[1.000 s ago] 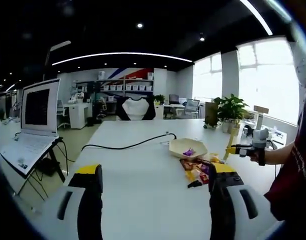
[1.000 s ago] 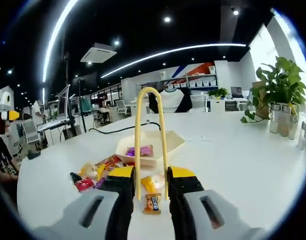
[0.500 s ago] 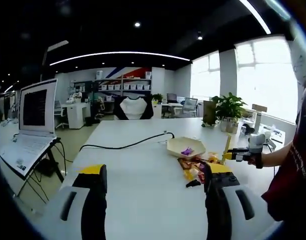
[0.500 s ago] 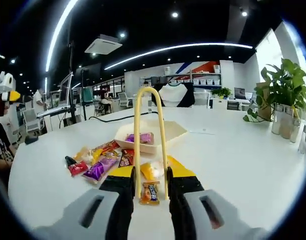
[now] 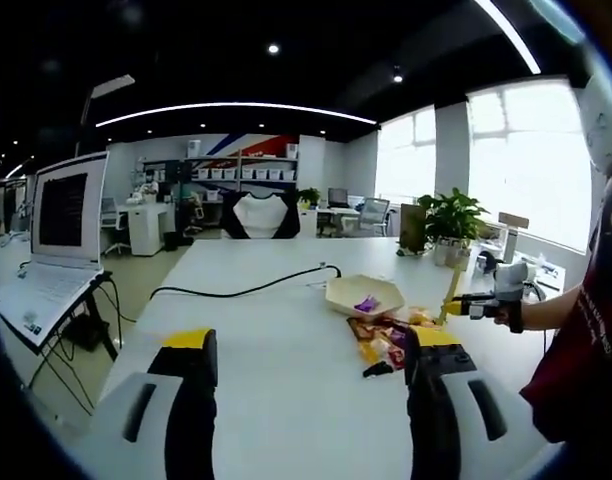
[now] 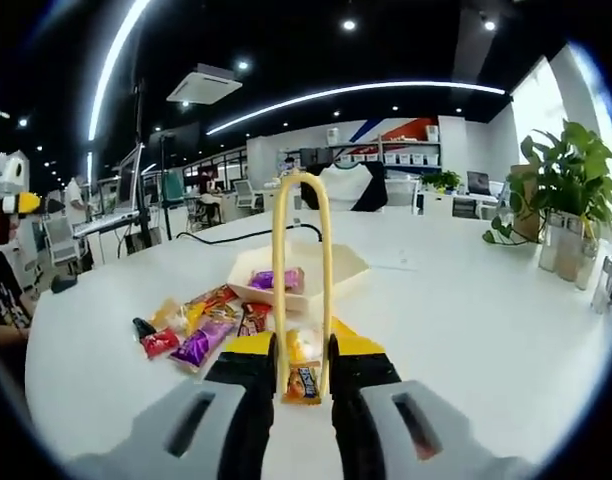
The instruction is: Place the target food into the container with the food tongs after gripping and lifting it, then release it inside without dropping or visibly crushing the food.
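Snack [image 6: 303, 384]: orange packet on table [image 6: 466, 330], between tong tips.
Right gripper [image 6: 301, 365]: jaws clamped on tongs [image 6: 301, 270].
Left gripper [image 5: 308, 345]: jaws wide apart, empty.

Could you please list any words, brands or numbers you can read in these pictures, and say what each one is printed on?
None can be read.
Snack wrappers on the table: printing too small and blurred.
Orange packet between the tongs, which the right gripper holds: dark label, unreadable.
Purple packet in the container: unreadable.
Laptop screen: dark, no legible text.
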